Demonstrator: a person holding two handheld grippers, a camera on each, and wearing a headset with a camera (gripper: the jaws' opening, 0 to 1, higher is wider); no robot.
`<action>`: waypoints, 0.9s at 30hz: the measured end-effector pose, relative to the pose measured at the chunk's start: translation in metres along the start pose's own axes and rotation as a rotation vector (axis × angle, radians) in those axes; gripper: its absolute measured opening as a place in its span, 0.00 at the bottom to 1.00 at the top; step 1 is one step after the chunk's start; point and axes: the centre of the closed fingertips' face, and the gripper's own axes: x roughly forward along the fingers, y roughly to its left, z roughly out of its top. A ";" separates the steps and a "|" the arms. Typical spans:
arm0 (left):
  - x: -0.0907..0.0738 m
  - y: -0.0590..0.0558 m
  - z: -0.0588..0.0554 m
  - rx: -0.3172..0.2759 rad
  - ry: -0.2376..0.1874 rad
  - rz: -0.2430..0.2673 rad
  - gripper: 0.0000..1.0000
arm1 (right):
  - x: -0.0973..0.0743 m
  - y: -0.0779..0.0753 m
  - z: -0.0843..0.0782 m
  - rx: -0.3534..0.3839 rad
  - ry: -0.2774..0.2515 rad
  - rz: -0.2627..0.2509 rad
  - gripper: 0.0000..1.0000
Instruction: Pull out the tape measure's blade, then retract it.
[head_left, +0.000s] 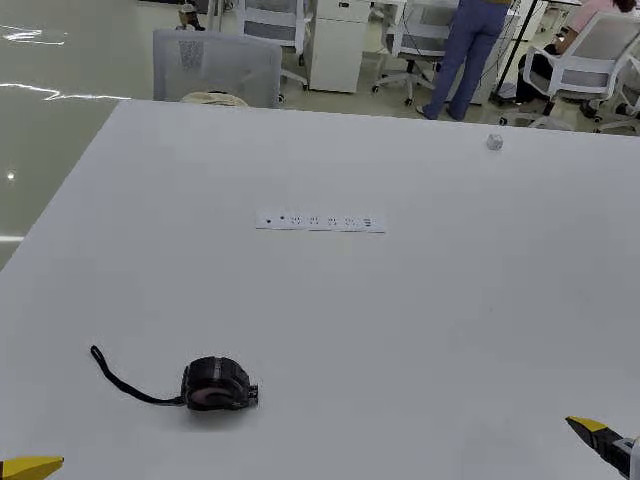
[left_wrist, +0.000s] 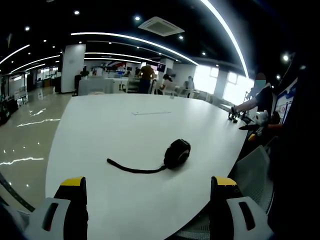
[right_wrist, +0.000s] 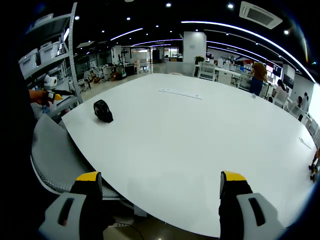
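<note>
L gripper (left_wrist: 148, 182): jaws spread wide, yellow tips level w/ each other at the bottom of its own view. In head view its yellow tip pokes in at the bottom-left corner, lying approx. flat. R gripper (right_wrist: 161, 176): jaws also spread wide, tips level. In head view its yellow tip + a bit of grey body sit at the bottom-right corner, tip pointing up-left. Grippers well apart, one per side. In R gripper view a hand (right_wrist: 37, 96) holds the L gripper at far left, tip pointing right.
</note>
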 end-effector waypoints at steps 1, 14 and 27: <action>0.000 0.000 0.000 0.001 0.001 -0.001 1.00 | 0.000 0.000 0.000 0.001 0.000 0.000 1.00; 0.002 -0.001 -0.002 -0.002 0.008 -0.005 1.00 | 0.001 0.002 0.000 0.001 0.002 0.002 1.00; 0.016 -0.009 0.003 0.010 0.033 -0.037 1.00 | 0.013 0.009 0.005 -0.037 0.017 0.032 1.00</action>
